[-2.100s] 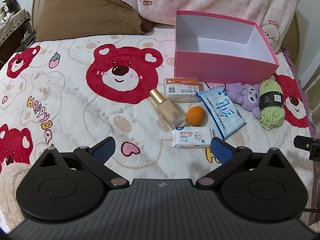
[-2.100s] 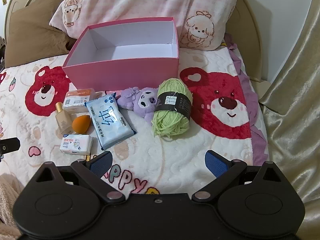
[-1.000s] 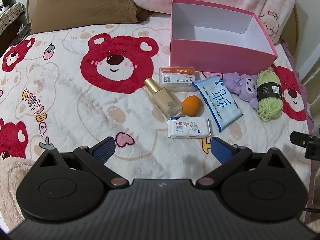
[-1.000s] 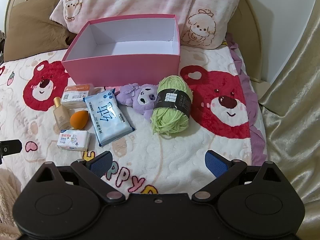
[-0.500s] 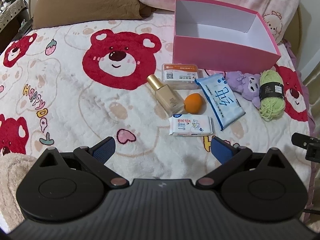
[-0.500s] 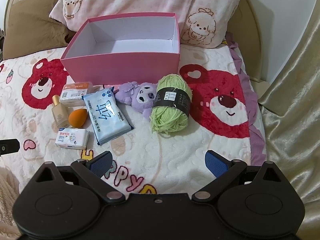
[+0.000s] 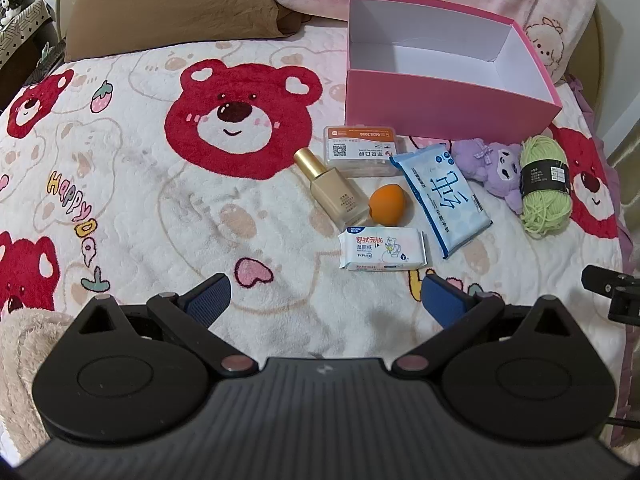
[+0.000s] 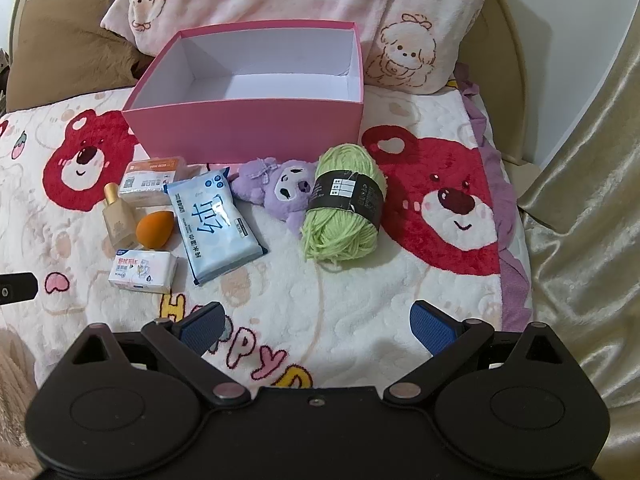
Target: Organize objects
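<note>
Nothing is packed yet, so I judge the task is at its very first step. The pink box (image 8: pixel 248 128) stands open and empty near the pillows, and all the things lie on the bear blanket (image 7: pixel 140 208) just in front of it. Both claws hang above the blanket with jaws spread wide and hold nothing: the left gripper (image 7: pixel 324 300) is nearest to the small white tissue pack (image 7: pixel 382 249), and the right gripper (image 8: pixel 318 326) faces the green yarn ball (image 8: pixel 344 216).

The next move probably calls for one claw to come down over one thing, close on it and carry it into the box. The yarn is soft and wide (the jaws must stay fully open around it), while the flat packs need a grip by their edges.

I count seven loose things, one of each: yarn ball, purple plush toy (image 8: pixel 280 188), blue wipes pack (image 8: pixel 214 220), tissue pack, orange sponge (image 8: pixel 155 230), gold-capped bottle (image 7: pixel 332 188) and a small clear case (image 7: pixel 362 151). There is one box.
</note>
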Demonstrator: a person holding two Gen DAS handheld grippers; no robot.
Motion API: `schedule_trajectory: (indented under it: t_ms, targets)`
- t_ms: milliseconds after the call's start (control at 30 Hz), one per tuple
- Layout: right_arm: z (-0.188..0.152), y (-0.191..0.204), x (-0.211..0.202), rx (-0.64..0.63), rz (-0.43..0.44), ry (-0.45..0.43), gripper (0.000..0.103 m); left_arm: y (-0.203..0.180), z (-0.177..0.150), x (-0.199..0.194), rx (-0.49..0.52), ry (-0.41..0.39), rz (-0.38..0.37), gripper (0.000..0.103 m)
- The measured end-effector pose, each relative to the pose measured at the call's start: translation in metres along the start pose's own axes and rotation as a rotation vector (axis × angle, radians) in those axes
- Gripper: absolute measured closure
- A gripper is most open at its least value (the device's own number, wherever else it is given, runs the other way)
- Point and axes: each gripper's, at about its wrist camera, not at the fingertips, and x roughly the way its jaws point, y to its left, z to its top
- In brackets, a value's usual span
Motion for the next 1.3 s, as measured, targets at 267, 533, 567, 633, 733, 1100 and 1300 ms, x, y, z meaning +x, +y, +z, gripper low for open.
schedule_trajectory:
  t_ms: [267,533,567,633,733,1100,1300]
  targets:
    - [0.000,0.001,0.001,-0.002,-0.002,0.005,0.002,-0.001,0.000,0.000,-0.001,0.000,0.000,0.000]
    - [-0.001,0.001,-0.001,0.000,0.039,0.004,0.002,-0.001,0.001,-0.001,0.017,0.000,-0.016,0.000]
    - [-0.001,0.001,-0.002,-0.003,0.066,0.001,0.002,0.000,0.003,-0.002,0.024,0.000,-0.022,0.000]
    - [0.000,0.003,-0.005,-0.025,0.123,-0.020,0.002,0.002,0.007,-0.005,0.042,-0.006,-0.035,0.000]
    - [0.004,0.006,-0.009,-0.054,0.241,-0.052,0.002,0.008,0.019,-0.009,0.081,-0.016,-0.049,0.000]
    - [0.032,0.043,0.027,-0.138,0.457,-0.078,0.002,0.015,0.057,0.039,0.199,0.011,-0.081,0.003]
    - [0.030,0.084,0.061,-0.192,0.502,0.025,0.002,0.012,0.057,0.080,0.184,0.035,-0.159,0.006]
